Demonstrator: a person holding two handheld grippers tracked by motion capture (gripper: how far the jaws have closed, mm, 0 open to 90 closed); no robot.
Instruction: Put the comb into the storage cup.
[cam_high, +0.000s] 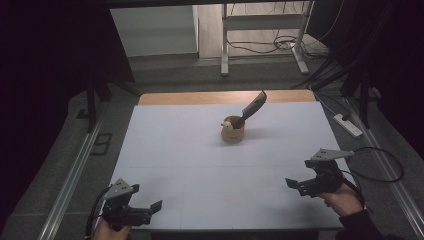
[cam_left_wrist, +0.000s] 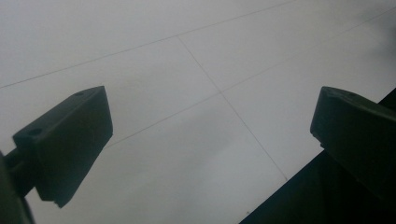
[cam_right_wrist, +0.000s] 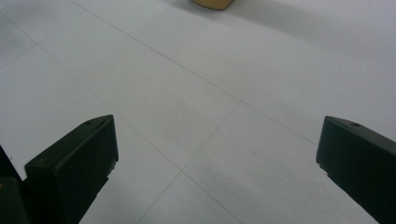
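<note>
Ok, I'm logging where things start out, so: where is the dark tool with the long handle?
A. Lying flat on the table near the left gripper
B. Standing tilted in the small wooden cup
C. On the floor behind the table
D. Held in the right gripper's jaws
B: the high view shows the dark tool leaning out of the wooden cup at mid-table, far from both grippers, whose jaws stand open and empty.

white table (cam_high: 200, 165); a tan cup (cam_high: 233, 133) stands toward its far middle
</note>
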